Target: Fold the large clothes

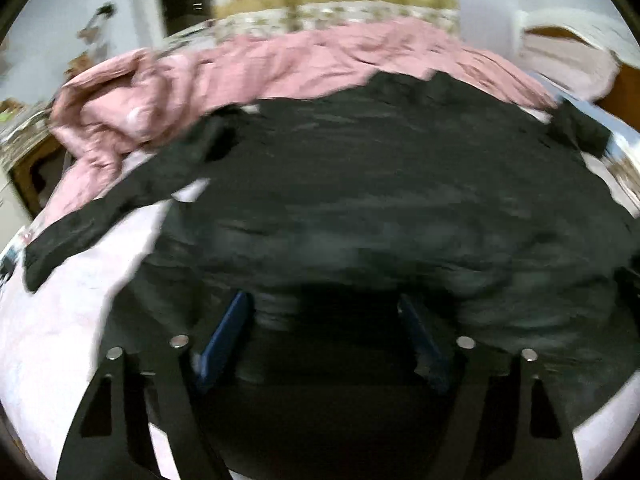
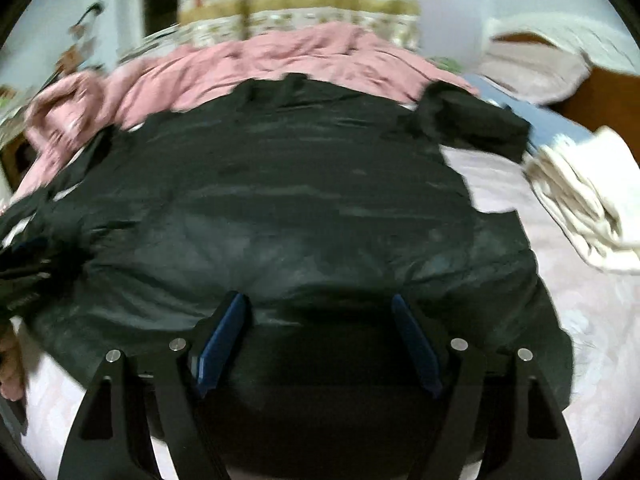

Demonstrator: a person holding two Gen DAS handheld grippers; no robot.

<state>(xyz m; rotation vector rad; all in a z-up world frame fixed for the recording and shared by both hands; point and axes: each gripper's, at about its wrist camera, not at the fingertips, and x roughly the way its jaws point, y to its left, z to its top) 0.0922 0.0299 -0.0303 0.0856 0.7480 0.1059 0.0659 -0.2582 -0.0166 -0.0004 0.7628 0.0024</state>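
A large black jacket (image 1: pixel 380 184) lies spread flat on a bed with a pale pink sheet (image 1: pixel 60 320). One sleeve (image 1: pixel 100 220) stretches out to the left. In the right wrist view the jacket (image 2: pixel 280 200) fills the middle, with its other sleeve (image 2: pixel 472 120) bunched at the upper right. My left gripper (image 1: pixel 324 308) is open, its blue pads wide apart just above the jacket's near hem. My right gripper (image 2: pixel 320 308) is open too, over the near hem, holding nothing. Both views are blurred.
A crumpled pink garment (image 1: pixel 240 68) lies behind the jacket, also in the right wrist view (image 2: pixel 280 60). A folded cream cloth (image 2: pixel 580 200) sits at the bed's right. A patterned quilt (image 1: pixel 340 0) is at the back, wooden furniture (image 2: pixel 608 100) at the far right.
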